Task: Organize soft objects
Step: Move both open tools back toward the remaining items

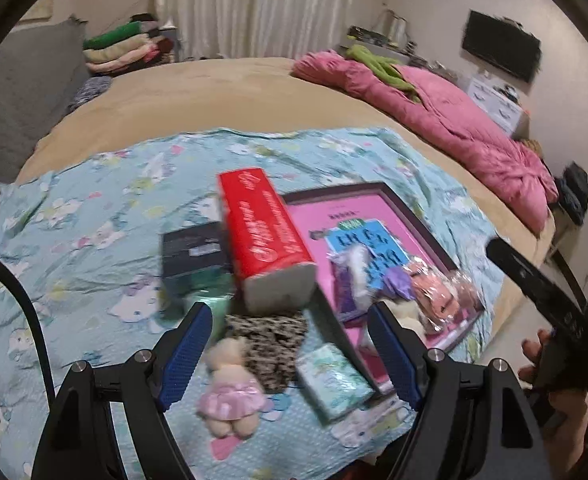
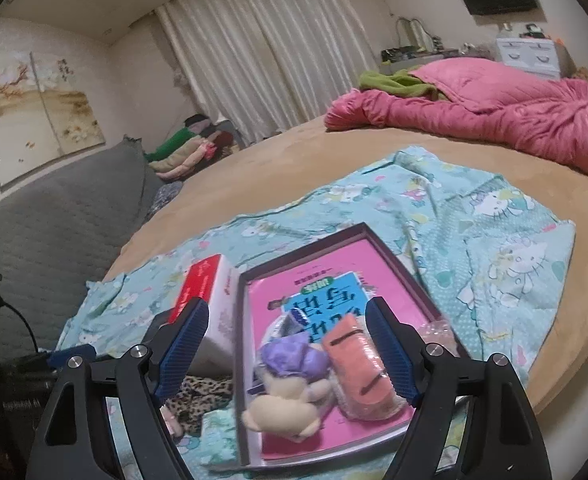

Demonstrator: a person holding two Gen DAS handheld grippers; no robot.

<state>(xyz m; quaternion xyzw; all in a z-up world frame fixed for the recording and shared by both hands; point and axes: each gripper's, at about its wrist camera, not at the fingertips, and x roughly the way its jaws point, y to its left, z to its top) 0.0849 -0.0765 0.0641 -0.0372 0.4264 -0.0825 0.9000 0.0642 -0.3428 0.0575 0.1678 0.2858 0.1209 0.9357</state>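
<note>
Left wrist view alone gives me small doll in pink dress (image 1: pixel 230 392), mint tissue pack (image 1: pixel 333 384) and dark box (image 1: pixel 194 256) left of tray; right view hides most of these. Bed (image 2: pixel 278 160) under turquoise cartoon sheet (image 2: pixel 493 240). Tray (image 2: pixel 241 360) holds pink book (image 2: pixel 373 280), purple-capped plush (image 2: pixel 290 376), wrapped orange plush (image 2: pixel 353 368). Red tissue box (image 1: pixel 262 232) leans over leopard cloth (image 1: pixel 270 344), blocking near-left approach. Left tongs (image 1: pixel 290 344) wide open, empty; right tongs (image 2: pixel 286 352) same, gaping over tray plushes.
</note>
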